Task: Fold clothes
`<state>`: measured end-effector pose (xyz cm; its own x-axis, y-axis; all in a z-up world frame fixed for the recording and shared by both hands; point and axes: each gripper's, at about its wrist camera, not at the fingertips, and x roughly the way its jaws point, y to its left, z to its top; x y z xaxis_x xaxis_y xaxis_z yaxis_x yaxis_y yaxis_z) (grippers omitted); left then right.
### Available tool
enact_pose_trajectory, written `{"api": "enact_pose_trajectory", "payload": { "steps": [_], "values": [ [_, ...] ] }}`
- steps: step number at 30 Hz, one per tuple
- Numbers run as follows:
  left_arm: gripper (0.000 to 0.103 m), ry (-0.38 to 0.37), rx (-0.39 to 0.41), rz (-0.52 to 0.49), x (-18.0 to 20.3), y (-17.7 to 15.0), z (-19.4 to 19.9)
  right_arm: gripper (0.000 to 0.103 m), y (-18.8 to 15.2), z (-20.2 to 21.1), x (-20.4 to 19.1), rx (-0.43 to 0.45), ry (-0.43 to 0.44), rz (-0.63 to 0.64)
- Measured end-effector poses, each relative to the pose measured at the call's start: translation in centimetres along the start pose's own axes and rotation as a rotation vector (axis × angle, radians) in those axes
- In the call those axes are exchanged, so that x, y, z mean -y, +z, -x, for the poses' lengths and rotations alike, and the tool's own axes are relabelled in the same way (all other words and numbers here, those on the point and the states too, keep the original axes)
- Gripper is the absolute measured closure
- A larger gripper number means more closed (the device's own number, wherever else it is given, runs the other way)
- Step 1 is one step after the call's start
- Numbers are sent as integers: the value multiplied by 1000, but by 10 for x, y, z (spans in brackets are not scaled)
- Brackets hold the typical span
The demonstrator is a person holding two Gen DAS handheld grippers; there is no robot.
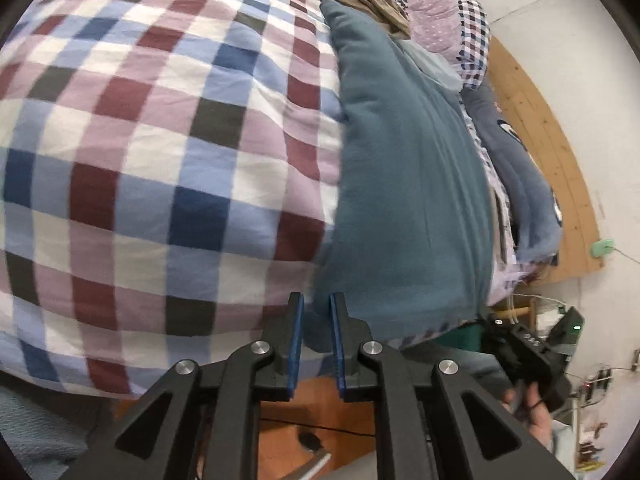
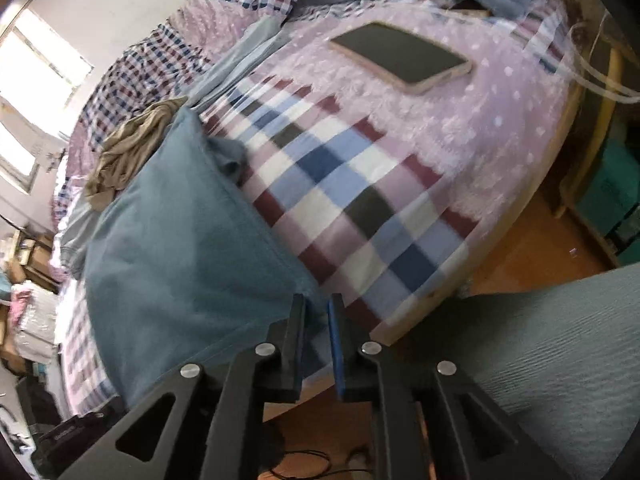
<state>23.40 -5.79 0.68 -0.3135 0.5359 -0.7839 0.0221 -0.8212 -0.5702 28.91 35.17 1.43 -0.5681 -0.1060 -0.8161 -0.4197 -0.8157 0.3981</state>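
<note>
both tongs pinch the teal garment's near hem corners.

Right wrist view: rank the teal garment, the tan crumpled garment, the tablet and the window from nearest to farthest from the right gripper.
From the right gripper:
1. teal garment, its corner between the fingertips, spreading left.
2. tan crumpled garment, beyond the teal one, upper left.
3. tablet, far side of the bed, upper right; too close to call against the tan garment.
4. window, on the far wall, left.

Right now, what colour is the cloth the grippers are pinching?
The garment is plain dusty teal, no pattern. The right wrist view shows it best.
</note>
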Motion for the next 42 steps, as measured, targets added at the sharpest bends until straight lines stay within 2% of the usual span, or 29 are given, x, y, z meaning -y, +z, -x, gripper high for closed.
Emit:
{"api": "enact_pose_trajectory", "payload": {
  "steps": [1, 2, 3, 4, 5, 7, 9, 10, 13, 18, 21, 23, 25, 29, 31, 33, 34, 36, 37, 38, 39, 41, 42],
  "values": [
    [82, 7, 15, -3, -1, 0, 4, 91, 3, 3, -1, 13, -8, 7],
    [69, 13, 31, -5, -2, 0, 7, 91, 7, 5, -3, 28, -11, 17],
    [62, 0, 54, -2, -2, 2, 11, 91, 12, 8, -5, 44, -14, 27],
    [48, -18, 78, 3, -2, 5, 15, 91, 15, 9, -7, 58, -18, 39],
    [40, -32, 101, 6, -1, 9, 19, 90, 20, 12, -8, 74, -20, 52],
    [38, -57, 146, 10, 1, 17, 26, 88, 35, 17, -17, 110, -16, 85],
    [32, -75, 186, 6, 5, 30, 31, 77, 50, 17, -32, 130, 15, 129],
    [29, -81, 203, 3, 7, 36, 32, 65, 59, 17, -43, 139, 44, 158],
    [29, -78, 250, -36, 21, 64, 35, 57, 86, 8, -87, 156, 158, 302],
    [29, -69, 286, -93, 40, 125, 19, 54, 129, -24, -163, 143, 251, 502],
    [29, -29, 264, -117, 42, 168, -4, 53, 148, -55, -193, 115, 270, 575],
    [29, -14, 248, -99, 37, 190, -18, 54, 161, -81, -209, 80, 279, 620],
    [29, -6, 231, -70, 29, 210, -35, 54, 171, -102, -220, 100, 199, 665],
    [29, 33, 215, -77, 18, 232, -61, 54, 203, -135, -213, 92, 181, 609],
    [29, 21, 214, -72, 13, 240, -70, 54, 217, -151, -210, 74, 188, 578],
    [30, 7, 216, -73, 11, 247, -76, 54, 225, -166, -209, 36, 213, 559],
    [34, 1, 219, -79, 11, 250, -77, 56, 225, -173, -208, 14, 214, 561],
    [55, -4, 207, -79, 11, 257, -84, 63, 223, -186, -208, -28, 215, 566],
    [73, -7, 200, -78, 11, 260, -87, 71, 221, -190, -208, -41, 204, 575],
    [80, -10, 199, -74, 10, 261, -89, 83, 220, -193, -208, -52, 192, 583],
    [83, -13, 198, -69, 9, 261, -90, 88, 220, -195, -207, -50, 196, 586],
    [95, -20, 201, -72, 9, 262, -92, 96, 223, -191, -207, -21, 200, 581],
    [95, -12, 229, -94, 13, 263, -89, 97, 224, -189, -207, -7, 201, 579]
  ]
}}
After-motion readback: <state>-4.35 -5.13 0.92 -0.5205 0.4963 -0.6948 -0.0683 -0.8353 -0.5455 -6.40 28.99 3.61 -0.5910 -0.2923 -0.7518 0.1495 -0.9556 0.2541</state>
